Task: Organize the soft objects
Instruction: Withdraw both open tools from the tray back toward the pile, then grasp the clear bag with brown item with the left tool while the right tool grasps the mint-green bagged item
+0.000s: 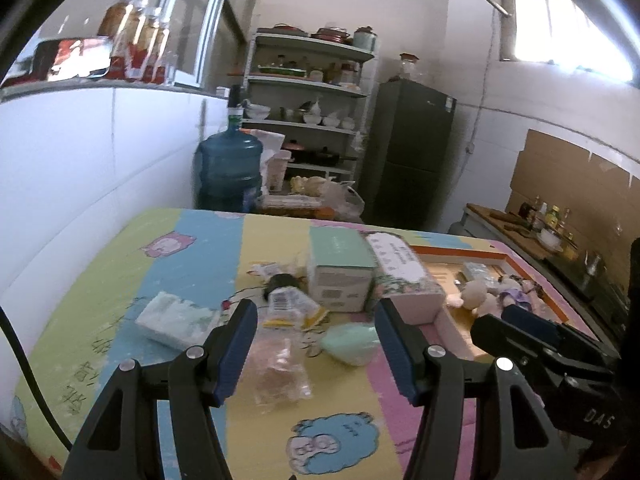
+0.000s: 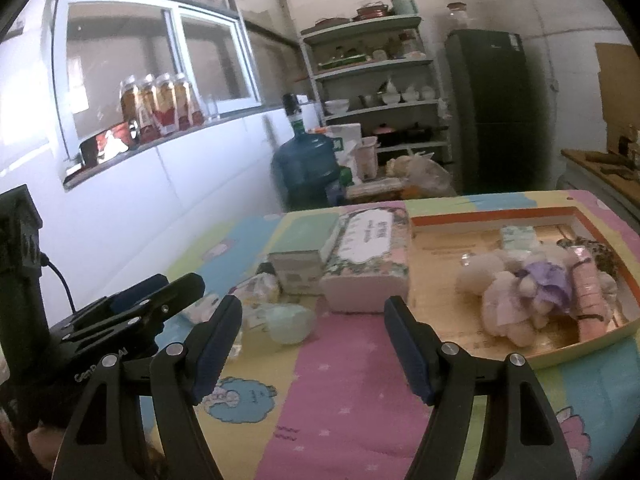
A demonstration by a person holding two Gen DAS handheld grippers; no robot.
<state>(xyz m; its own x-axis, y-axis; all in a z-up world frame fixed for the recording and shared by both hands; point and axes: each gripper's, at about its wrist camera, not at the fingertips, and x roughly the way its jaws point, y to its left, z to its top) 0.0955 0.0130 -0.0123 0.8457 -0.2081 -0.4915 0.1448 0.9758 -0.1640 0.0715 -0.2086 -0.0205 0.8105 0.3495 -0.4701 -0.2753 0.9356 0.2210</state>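
Left gripper (image 1: pixel 316 312) nearest the lens, black arms tipped with ribbed blue pads, jaws parted and empty, tilted down over the table (image 1: pixel 192 248). Just beyond and below the pads, a crinkled clear plastic packet (image 1: pixel 280 364) lying flat on a glossy cloth of pastel stripes and cartoon sheep. Beside it, a smooth mint-green rounded object (image 1: pixel 350 344), near the right-hand pad. Further left, a soft white wrapped tissue pack (image 1: pixel 176 318); further back, a second packet with a barcode label (image 1: pixel 286 300), then a mint-topped cardboard box (image 1: pixel 340 276) touching a floral-printed tissue box (image 1: pixel 404 280). Right gripper (image 2: pixel 314 318) likewise spread wide with nothing between the pads, pointing down at the pink stripe, side by side with the left one and seen at the right edge of the left view. Ahead and to its right, well apart from both grippers, a shallow orange-rimmed tray (image 2: pixel 492 214) holding a heap of fuzzy cream-and-lilac plush toys (image 2: pixel 516 292), a pink ribbed roll (image 2: pixel 586 292) and a small pale pack (image 2: pixel 518 238). Beyond the table, a blue water jug (image 2: pixel 310 164), wire shelving (image 2: pixel 376 68) and a dark fridge (image 2: pixel 496 108).
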